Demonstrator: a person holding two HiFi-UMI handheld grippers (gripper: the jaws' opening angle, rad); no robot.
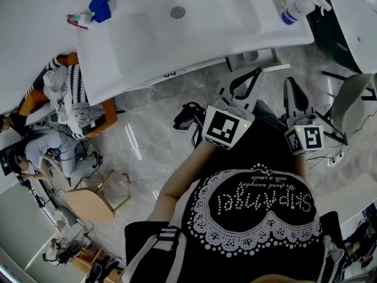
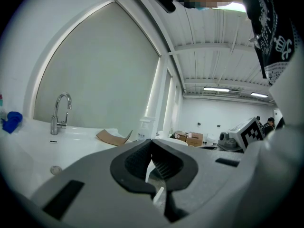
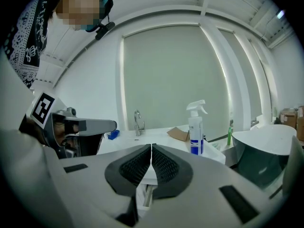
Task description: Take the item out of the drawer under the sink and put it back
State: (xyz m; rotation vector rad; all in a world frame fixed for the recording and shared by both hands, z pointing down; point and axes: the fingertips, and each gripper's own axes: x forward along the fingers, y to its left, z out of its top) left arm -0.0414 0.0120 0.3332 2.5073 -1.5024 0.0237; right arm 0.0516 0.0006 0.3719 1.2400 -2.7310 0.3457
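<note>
Head view: you hold the left tongs (image 1: 246, 78) and the right tongs (image 1: 293, 88) side by side, just in front of the sink's (image 1: 147, 40) front edge, touching nothing.

Left gripper view: the ribbed pads (image 2: 137, 161) meet at their tips, closed and empty, with the faucet (image 2: 61, 113) behind the sink's basin.

Right gripper view: your right tongs are closed too, tips together, nothing between them. A spray bottle (image 3: 195, 133) stands at the sink's right end.

You cannot tell where the item is.
</note>
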